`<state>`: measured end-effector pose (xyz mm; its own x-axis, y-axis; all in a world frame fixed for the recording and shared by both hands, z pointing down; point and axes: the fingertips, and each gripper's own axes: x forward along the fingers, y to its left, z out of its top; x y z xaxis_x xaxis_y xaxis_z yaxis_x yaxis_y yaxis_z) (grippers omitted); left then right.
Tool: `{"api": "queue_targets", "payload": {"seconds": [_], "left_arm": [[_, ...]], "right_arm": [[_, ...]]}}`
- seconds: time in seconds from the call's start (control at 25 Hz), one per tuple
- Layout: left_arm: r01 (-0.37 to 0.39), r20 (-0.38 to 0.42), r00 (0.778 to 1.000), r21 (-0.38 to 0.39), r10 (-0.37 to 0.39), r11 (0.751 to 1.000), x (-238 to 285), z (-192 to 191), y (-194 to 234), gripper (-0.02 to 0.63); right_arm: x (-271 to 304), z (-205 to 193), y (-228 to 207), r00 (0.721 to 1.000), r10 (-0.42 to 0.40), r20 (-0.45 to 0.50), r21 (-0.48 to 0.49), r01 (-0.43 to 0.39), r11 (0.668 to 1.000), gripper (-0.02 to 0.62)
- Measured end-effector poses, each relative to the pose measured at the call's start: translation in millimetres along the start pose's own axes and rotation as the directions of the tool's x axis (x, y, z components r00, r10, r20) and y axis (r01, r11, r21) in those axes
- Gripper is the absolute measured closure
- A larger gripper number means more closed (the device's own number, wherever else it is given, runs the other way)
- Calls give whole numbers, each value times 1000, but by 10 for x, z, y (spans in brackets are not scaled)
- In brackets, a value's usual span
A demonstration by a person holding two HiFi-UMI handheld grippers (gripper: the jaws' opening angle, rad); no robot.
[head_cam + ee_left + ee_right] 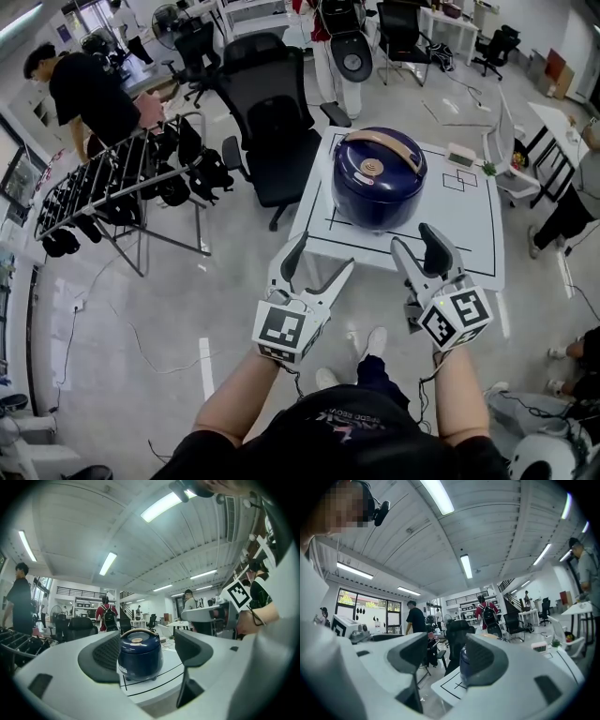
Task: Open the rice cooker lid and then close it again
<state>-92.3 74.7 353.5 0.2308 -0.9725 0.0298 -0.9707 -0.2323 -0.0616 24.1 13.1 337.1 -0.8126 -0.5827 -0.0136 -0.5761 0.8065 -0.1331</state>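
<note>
**Head view:** the rice cooker [379, 178] is sitting on the white table [469, 220] with its lid [380, 155] down, so its contents are not showing. By the look of it, opening and closing are both still to do. The left gripper [323, 255] and right gripper [415, 239] are hovering near the table's edge.

**Left gripper view:** the jaws are gaping wide and empty, framing the cooker well beyond them.

**Right gripper view:** the jaws are likewise spread and gripping nothing.
</note>
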Motion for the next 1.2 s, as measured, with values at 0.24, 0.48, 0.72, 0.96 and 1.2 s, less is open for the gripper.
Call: {"api": "queue_targets", "payload": {"seconds": [0.24, 0.48, 0.72, 0.96, 1.2], "left_arm": [[-19, -4, 1000, 9, 19, 1000, 283, 14, 64, 258], [-34, -13, 999, 10, 34, 999, 727, 20, 88, 258], [-40, -29, 999, 16, 40, 999, 1250, 18, 94, 258], [-29, -45, 999, 39, 31, 999, 1780, 0, -14, 258], [-37, -59, 997, 68, 41, 997, 2222, -5, -83, 258]], "right_arm": [[195, 34, -270, 1000, 18, 0, 9, -18, 1000, 353], [397, 53, -697, 1000, 30, -5, 22, -30, 999, 353], [585, 97, -1173, 999, 32, -5, 42, -32, 999, 353], [681, 121, -1707, 1000, 26, 6, 62, -26, 998, 353], [780, 104, -2154, 999, 36, 3, 85, -36, 996, 353]]}}
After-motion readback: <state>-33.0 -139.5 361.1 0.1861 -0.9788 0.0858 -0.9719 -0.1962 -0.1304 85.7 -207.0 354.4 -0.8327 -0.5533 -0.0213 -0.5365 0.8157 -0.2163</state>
